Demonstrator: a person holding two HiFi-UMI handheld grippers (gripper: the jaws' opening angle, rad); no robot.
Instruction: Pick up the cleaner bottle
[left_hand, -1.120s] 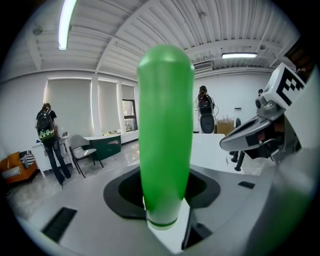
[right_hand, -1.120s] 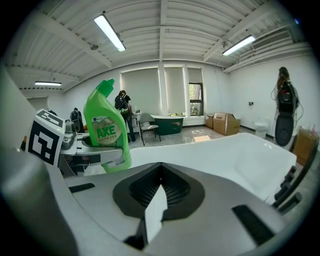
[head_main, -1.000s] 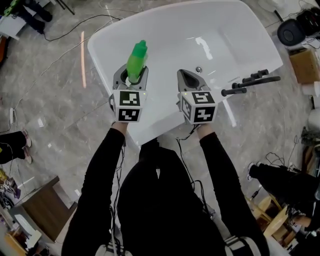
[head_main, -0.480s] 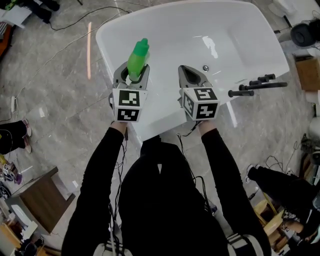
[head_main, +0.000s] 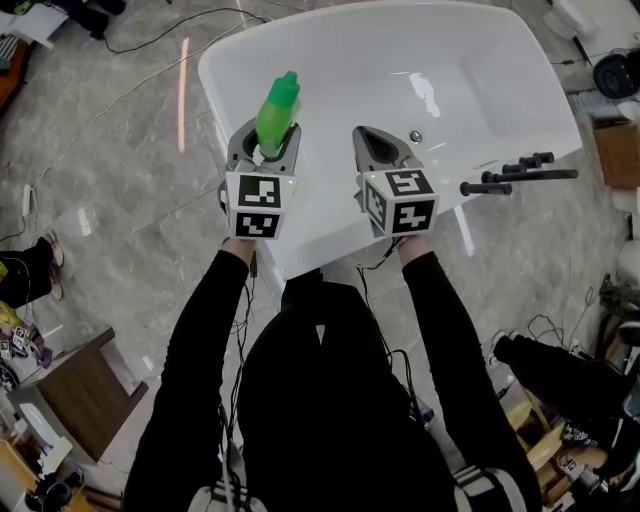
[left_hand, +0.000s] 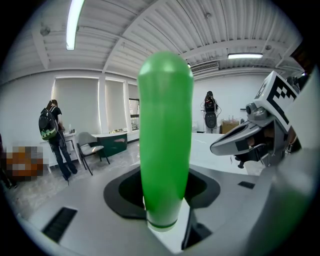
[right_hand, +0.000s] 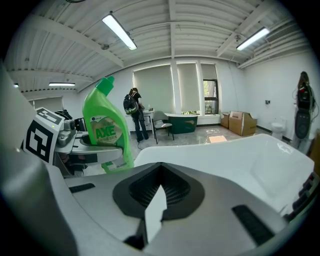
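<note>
The green cleaner bottle (head_main: 277, 112) stands upright between the jaws of my left gripper (head_main: 265, 140), which is shut on it, lifted over the near left rim of the white bathtub (head_main: 480, 60). The left gripper view is filled in the middle by the bottle (left_hand: 165, 150), clamped low on its body. My right gripper (head_main: 378, 145) hovers beside it over the tub's near rim, shut with nothing in it. From the right gripper view the bottle (right_hand: 105, 125) shows at the left with its label, held in the left gripper (right_hand: 82, 142).
A black tap fitting (head_main: 515, 172) lies on the tub's right rim, with a round drain (head_main: 415, 137) just past the right gripper. Cables run over the grey marble floor. A wooden cabinet (head_main: 80, 400) sits at lower left, a cardboard box (head_main: 618, 150) at right. A person (right_hand: 134, 117) stands far off.
Both grippers have drifted slightly left along the tub's near rim. The bottle stays clamped in the left gripper, and the right gripper stays closed and empty.
</note>
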